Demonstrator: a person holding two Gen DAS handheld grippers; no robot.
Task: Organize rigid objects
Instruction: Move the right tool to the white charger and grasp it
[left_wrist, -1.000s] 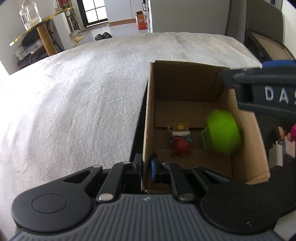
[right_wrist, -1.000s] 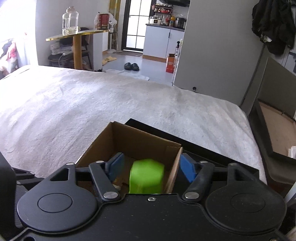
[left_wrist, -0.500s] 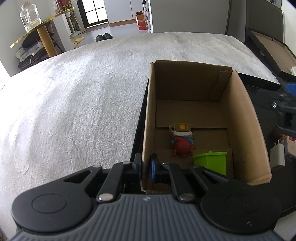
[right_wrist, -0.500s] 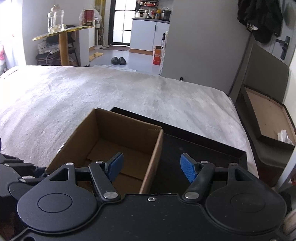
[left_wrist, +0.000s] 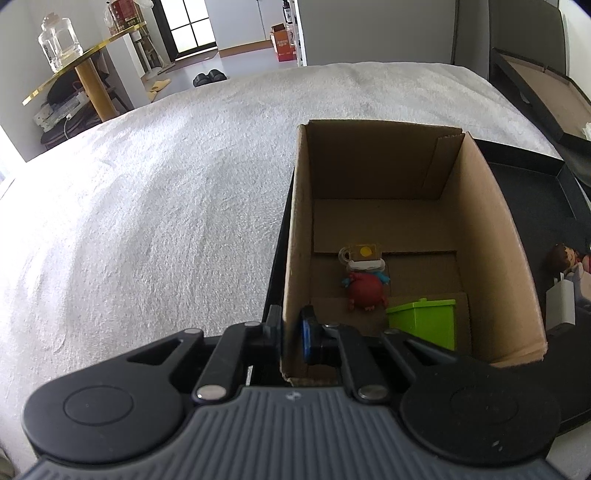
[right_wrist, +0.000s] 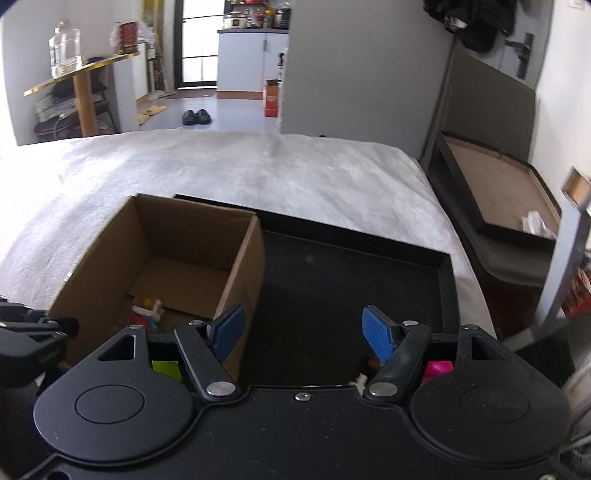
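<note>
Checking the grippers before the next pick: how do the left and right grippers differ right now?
The left gripper is shut on the near wall of the brown cardboard box; the right gripper is open and holds nothing. The left sits at the box's edge; the right hangs over the black tray beside it. Both have blue pads.

Open-topped cardboard box (left_wrist: 480, 206), far half free

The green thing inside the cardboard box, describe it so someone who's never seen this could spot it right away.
Find the open cardboard box on the black tray on the white bedspread. On its floor, at the near end, sits a green bin, beside a red figurine; it is the only bright lime, straight-sided piece there.
</note>
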